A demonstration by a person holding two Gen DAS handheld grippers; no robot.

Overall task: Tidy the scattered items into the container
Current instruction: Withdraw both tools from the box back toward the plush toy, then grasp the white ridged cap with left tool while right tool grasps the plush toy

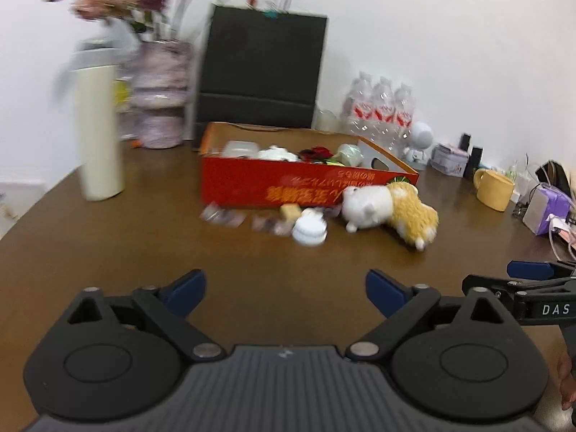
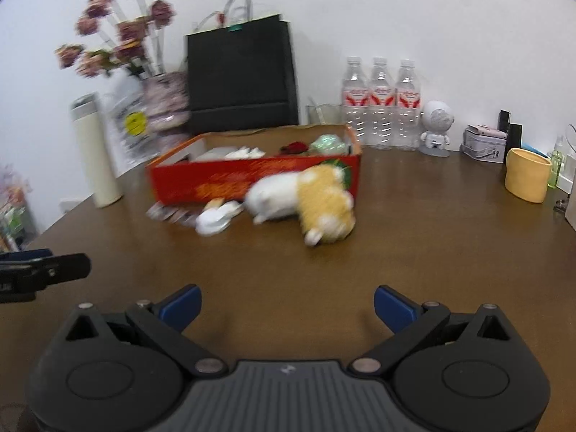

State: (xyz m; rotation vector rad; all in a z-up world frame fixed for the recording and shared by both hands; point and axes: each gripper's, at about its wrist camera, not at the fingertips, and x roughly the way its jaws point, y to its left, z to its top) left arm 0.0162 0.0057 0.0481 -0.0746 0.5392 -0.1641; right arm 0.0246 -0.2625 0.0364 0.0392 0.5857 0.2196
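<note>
Low in each frame, the left hand-held gripper (image 1: 286, 289) and right hand-held gripper (image 2: 287, 306) gape wide, holding nothing above the brown table (image 1: 144, 244). At mid-frame lie a plush toy (image 2: 306, 201), a white jar (image 1: 309, 230) and small packets (image 1: 223, 216), all against the red box (image 1: 273, 183), which is partly filled.

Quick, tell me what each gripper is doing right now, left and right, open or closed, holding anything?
Left gripper: open, holding nothing, above the table.
Right gripper: open, holding nothing.
</note>
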